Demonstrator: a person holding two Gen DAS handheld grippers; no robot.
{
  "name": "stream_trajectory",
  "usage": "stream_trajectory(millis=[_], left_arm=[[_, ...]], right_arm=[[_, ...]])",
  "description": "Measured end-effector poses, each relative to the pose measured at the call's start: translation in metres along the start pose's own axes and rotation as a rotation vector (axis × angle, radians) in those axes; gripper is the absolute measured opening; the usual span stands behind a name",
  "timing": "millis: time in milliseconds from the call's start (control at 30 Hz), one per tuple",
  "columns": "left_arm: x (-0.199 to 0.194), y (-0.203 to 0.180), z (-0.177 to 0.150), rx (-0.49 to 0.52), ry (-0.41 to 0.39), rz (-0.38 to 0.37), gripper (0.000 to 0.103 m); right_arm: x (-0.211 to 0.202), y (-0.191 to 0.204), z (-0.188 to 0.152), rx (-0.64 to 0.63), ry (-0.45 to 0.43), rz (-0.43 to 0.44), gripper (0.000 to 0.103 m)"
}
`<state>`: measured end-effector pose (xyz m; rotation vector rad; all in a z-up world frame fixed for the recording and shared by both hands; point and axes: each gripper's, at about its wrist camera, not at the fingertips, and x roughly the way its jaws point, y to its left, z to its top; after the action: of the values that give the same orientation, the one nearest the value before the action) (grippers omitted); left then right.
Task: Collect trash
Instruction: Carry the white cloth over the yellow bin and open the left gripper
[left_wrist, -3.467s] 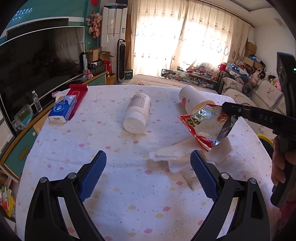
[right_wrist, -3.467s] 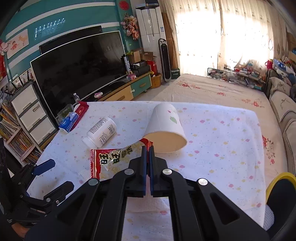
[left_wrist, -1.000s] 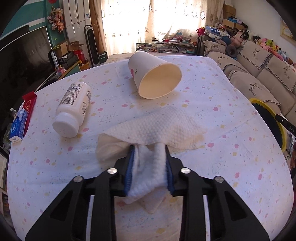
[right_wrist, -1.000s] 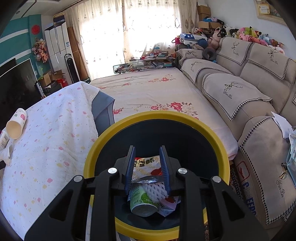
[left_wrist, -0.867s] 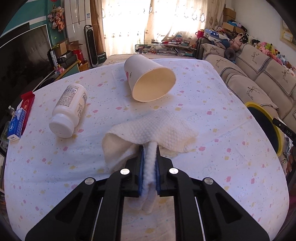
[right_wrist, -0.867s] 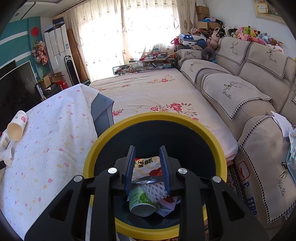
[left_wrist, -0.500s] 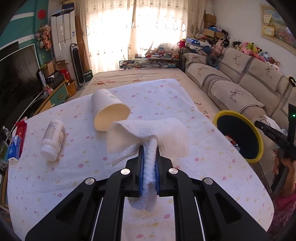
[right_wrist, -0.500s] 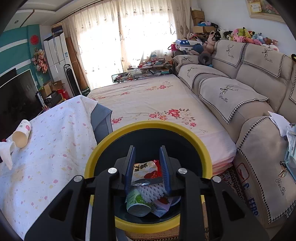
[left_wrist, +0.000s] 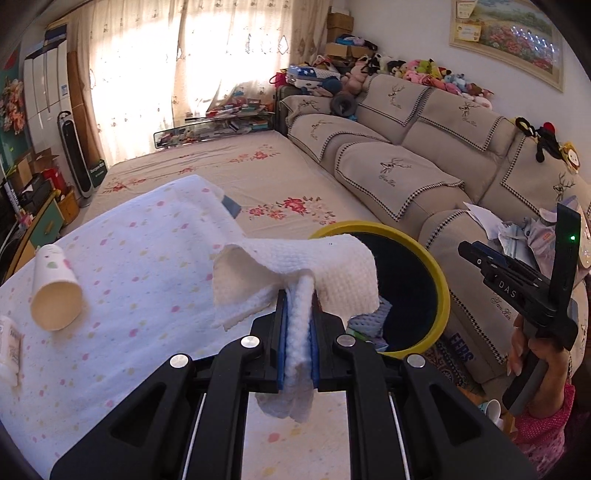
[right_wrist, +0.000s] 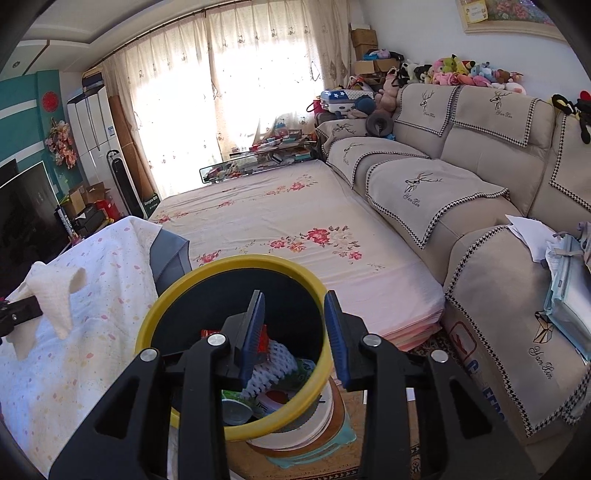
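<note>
Left tongs (left_wrist: 298, 332) have carried the paper towel (left_wrist: 314, 269) off the table (left_wrist: 129, 295) — beside the bin (left_wrist: 439, 280).

We record a beige sofa (right_wrist: 461, 192) with deer-embroidered covers along the right wall, and a row of plush toys (right_wrist: 461, 72) along its back. A low floral-printed bed (right_wrist: 295, 236) lies in front of it. We note sheer curtains (right_wrist: 236, 88) over a bright window, a glass shelf (right_wrist: 258, 158) cluttered with small items below them, a white standing air conditioner (right_wrist: 94, 133), a black tower fan (right_wrist: 123, 184) and a dark television (right_wrist: 22, 214). A framed landscape painting (left_wrist: 513, 37) hangs above the sofa. Papers (right_wrist: 561, 258) lie piled on the sofa arm.
</note>
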<state>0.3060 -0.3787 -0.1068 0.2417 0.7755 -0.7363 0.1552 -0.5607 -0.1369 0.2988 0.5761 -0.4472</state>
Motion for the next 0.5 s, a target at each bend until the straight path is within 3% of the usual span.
stream_trajectory(millis=[333,500], left_arm=[[0.087,-0.072,0.026,0.085,0.112,-0.077,0.011],[0.115,-0.094,0.033,0.105,0.131,-0.077,0.019]], right_arm=[[-0.006,-0.038,-0.008,0.060,0.004,-0.054,0.038],[-0.009,-0.049,-0.013,0.079,0.010,-0.082,0.040]])
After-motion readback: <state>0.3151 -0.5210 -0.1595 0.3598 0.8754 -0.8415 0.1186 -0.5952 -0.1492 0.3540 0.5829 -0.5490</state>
